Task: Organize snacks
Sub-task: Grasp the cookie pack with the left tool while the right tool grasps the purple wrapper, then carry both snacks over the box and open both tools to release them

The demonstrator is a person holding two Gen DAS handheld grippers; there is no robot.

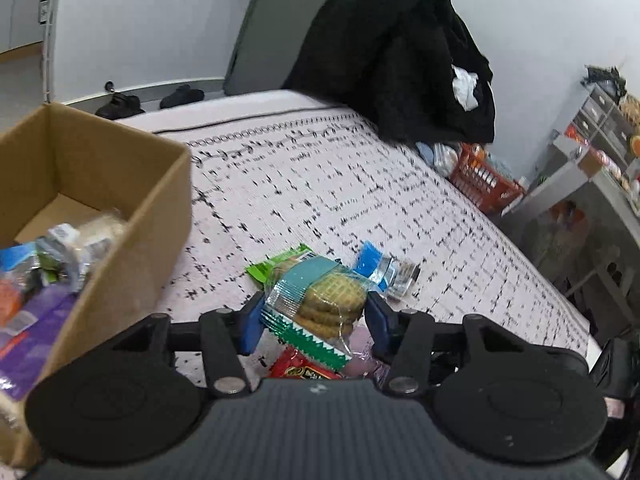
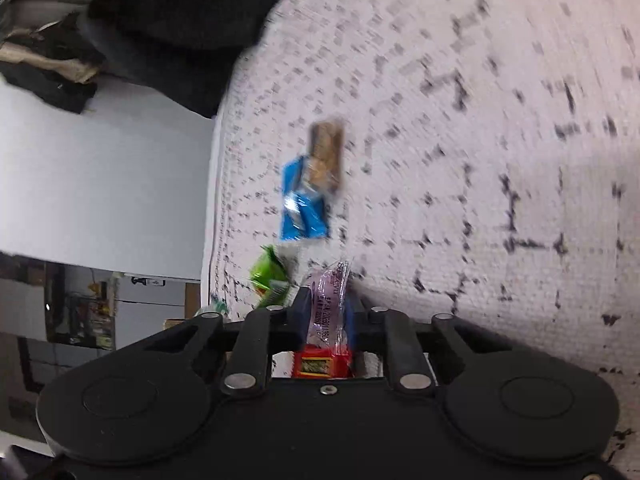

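My left gripper [image 1: 314, 316] is shut on a clear cookie pack [image 1: 320, 304] with a teal and green band, held above a white black-flecked bedspread [image 1: 320, 184]. Under it lie a green packet [image 1: 276, 264], a blue packet [image 1: 376, 266] and a red packet [image 1: 304, 366]. A cardboard box [image 1: 132, 248] at the left holds several snacks. My right gripper [image 2: 328, 312] is shut on a clear pink-printed wrapper [image 2: 334, 304] with a red packet [image 2: 320, 364] just behind it. Ahead of it on the bedspread lie a blue cookie packet [image 2: 304, 200] and a green packet [image 2: 270, 276].
A black coat [image 1: 400, 52] hangs over the bed's far right corner. An orange crate [image 1: 484, 180] and grey shelving [image 1: 592, 152] stand right of the bed. The bedspread's edge [image 2: 214, 200] drops off left of the right gripper.
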